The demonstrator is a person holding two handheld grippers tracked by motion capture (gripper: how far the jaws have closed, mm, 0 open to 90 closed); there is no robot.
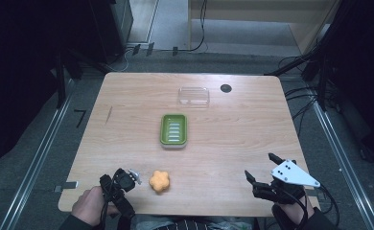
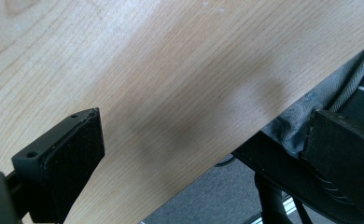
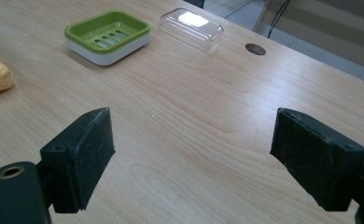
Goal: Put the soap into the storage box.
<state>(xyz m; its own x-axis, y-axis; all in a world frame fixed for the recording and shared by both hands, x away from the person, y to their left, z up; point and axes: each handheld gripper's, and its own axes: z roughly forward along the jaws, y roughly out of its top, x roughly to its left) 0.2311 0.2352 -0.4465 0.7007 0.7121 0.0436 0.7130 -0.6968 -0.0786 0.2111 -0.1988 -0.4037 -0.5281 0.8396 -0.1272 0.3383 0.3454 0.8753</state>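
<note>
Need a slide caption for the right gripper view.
Open tongs above the table, facing green soap dish, clear lid.

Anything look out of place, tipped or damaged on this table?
Nothing stands out. The orange flower-shaped soap lies whole near the front edge beside the left claw. The green soap dish sits flat mid-table, its clear lid set down apart behind it. Both claws are open and empty.

Orange soap; green, white-based slotted dish; clear lid; pale wood-grain table.
</note>
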